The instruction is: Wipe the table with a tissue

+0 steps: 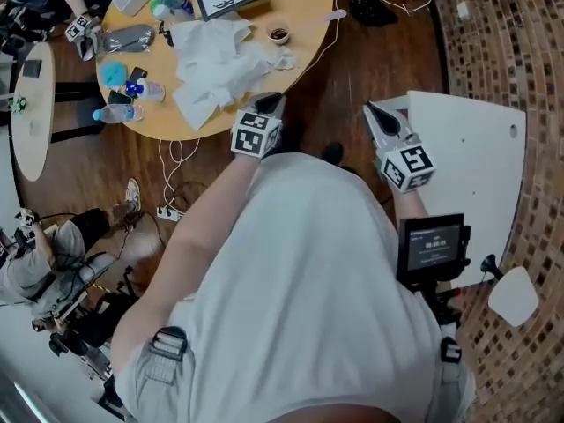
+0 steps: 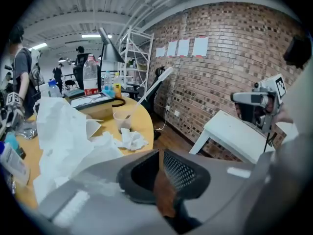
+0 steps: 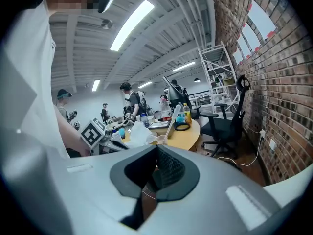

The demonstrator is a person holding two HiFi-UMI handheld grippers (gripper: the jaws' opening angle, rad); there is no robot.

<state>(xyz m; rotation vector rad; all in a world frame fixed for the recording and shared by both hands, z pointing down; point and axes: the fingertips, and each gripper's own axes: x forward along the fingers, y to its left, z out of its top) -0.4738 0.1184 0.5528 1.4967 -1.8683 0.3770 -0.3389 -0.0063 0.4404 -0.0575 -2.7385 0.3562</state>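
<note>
From the head view, my own white-clad torso [image 1: 300, 298] fills the lower half and hides both arms up to the marker cubes. The left tool [image 1: 270, 104] sits at the near rim of the round wooden worktop [image 1: 304, 7], right beside the heaped white tissue [image 1: 216, 64]. From up there I cannot tell whether its tips touch the paper.

The left gripper view settles some of it. The left tool [image 2: 160, 155] has its jaws parted by a thin slit showing only brown floor. It grips nothing, and the tissue [image 2: 63, 131] lies off to the left, outside the jaws. A smaller crumpled wad [image 2: 132, 140] rests further along the worktop [image 2: 142, 124], near a clear cup [image 2: 121, 120].

The right tool [image 1: 377, 117] hangs over the floor between the worktop and the white table [image 1: 467, 148]. In its own view the right tool [image 3: 156, 153] looks clenched and empty, with the pads meeting. The worktop's far items are too small there to identify.
</note>
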